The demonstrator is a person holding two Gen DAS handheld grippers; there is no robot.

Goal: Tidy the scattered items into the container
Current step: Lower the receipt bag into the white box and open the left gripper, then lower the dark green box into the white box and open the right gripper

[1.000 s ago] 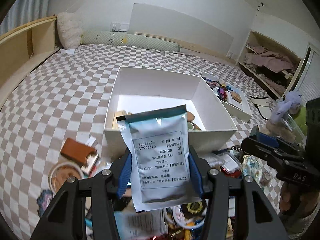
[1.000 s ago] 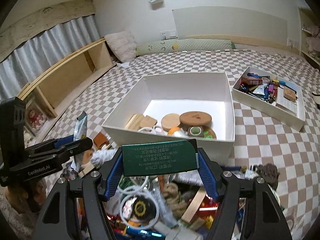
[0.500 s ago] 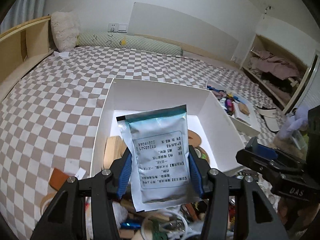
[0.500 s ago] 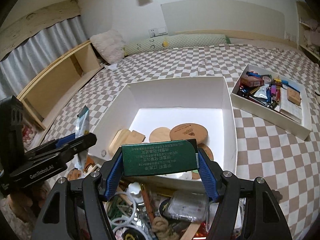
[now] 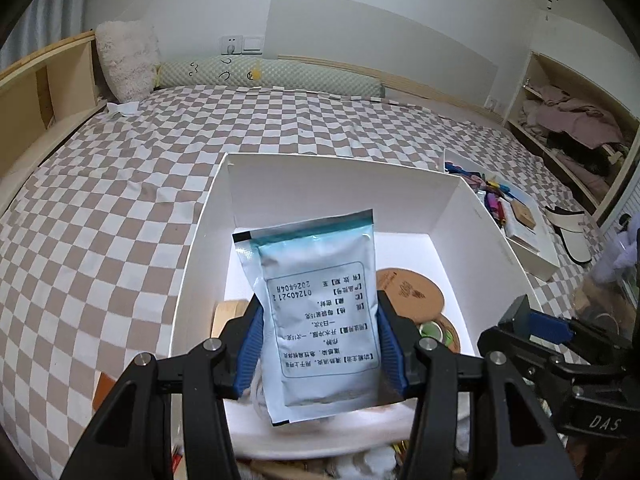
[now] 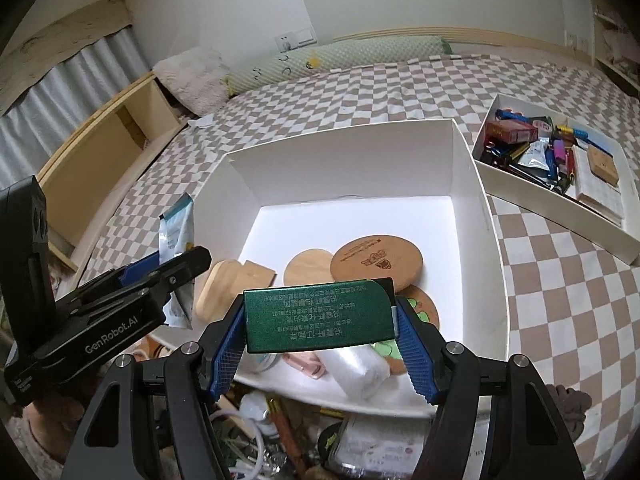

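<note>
left wrist view: the left gripper [image 5: 320,344] is clenched on a pale blue foil sachet with printed text [image 5: 316,312], its long axis upright between the blue pads. the sachet hangs over the near left part of the large white cardboard box [image 5: 472,216], so the drop lies straight below.

right wrist view: the right gripper [image 6: 320,332] grasps a dark green flat packet with pale lettering [image 6: 318,318], long axis crosswise, just above the box's near wall [image 6: 348,398]. round wooden coasters [image 6: 378,260] lie inside. both loads look ready to release; neither hand is clearly nearer.
</note>
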